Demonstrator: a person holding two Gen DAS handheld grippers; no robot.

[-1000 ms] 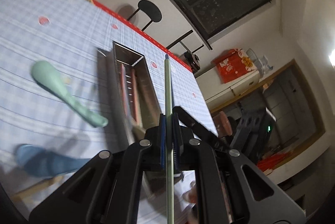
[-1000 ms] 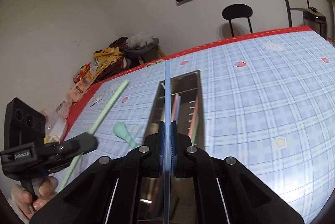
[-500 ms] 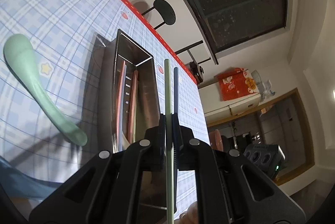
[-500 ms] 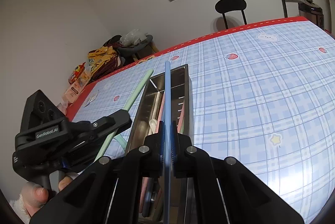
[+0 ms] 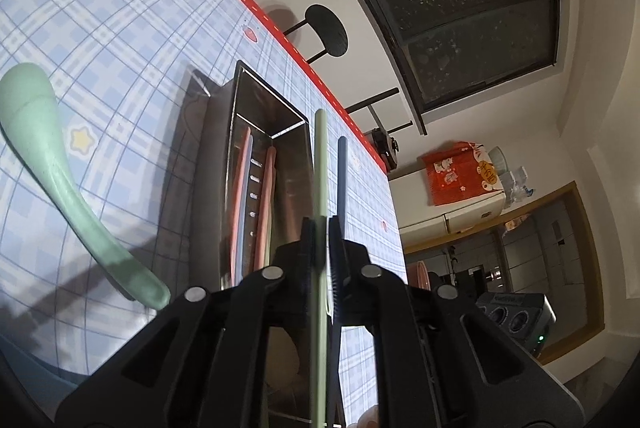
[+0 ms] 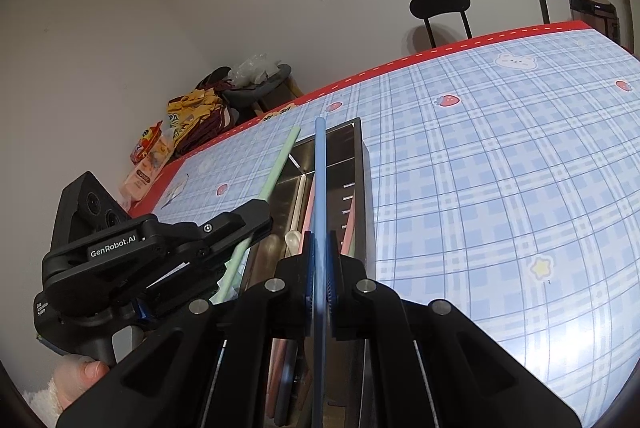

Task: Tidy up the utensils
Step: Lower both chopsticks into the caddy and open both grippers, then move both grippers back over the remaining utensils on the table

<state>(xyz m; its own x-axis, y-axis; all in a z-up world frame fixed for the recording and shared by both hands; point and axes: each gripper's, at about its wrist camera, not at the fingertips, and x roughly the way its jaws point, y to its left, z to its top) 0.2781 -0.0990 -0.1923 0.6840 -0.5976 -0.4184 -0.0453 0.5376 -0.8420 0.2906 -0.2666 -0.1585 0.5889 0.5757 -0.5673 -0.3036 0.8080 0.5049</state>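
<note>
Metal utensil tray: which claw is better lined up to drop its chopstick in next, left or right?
Right, probably. The right claw holds the blue chopstick directly above the metal tray. The left claw's green chopstick sits over the tray's rim, off-centre.

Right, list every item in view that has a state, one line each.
left gripper: shut on green chopstick.
right gripper: shut on blue chopstick.
metal tray: on the table, holding pink utensils.
green spoon: lying on the tablecloth, outside the tray.

Dim indoor light, glare on the tablecloth (image 6: 500, 208), strong fisheye bending, dark corners.
</note>
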